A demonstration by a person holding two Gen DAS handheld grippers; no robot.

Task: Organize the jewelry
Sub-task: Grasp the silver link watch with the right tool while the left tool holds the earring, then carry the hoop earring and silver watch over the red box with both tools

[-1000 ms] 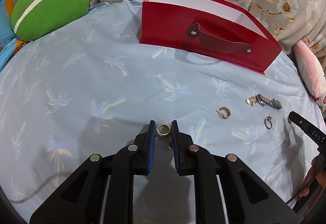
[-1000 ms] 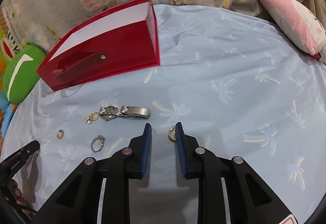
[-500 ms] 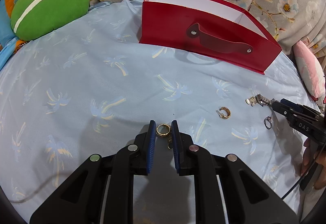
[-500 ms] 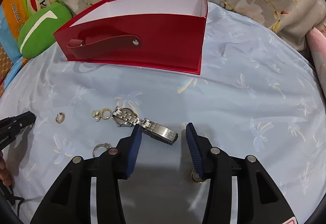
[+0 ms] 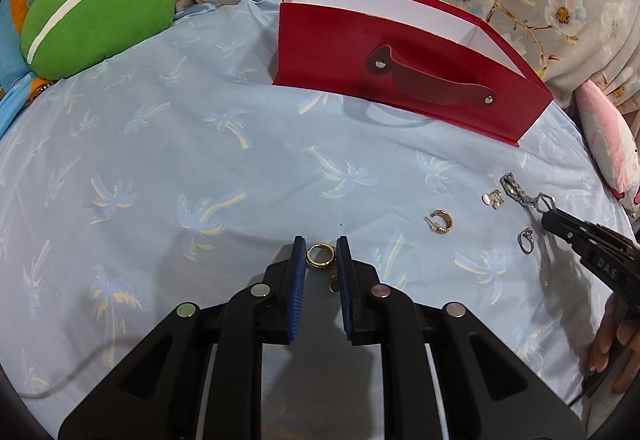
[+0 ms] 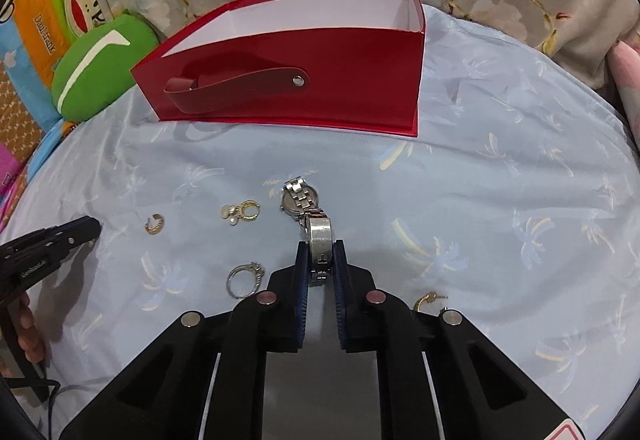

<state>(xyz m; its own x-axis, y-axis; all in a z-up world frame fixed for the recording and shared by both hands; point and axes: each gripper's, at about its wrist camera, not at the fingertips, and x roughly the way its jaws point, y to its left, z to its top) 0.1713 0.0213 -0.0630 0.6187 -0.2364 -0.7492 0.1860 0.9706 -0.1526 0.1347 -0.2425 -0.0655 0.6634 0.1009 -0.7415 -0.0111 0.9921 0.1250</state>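
Right wrist view: the right gripper [image 6: 321, 260] has its jaws closing on the clasp end of one silver watch [image 6: 308, 214], whose band runs forward from between the blue pads. Left of those jaws lie one silver ring [image 6: 244, 279], one gold hoop earring [image 6: 154, 223] and one gold pearl cluster [image 6: 240, 211]; another gold earring [image 6: 427, 300] sits just right of them. One red open box [image 6: 304, 80] stands beyond, nothing blocking it. Left wrist view: the left gripper [image 5: 321, 258] pinches one gold ring [image 5: 319, 256] between nearly shut jaws. One green cushion [image 5: 96, 20] lies far left on the blue palm-print sheet [image 5: 160, 160].
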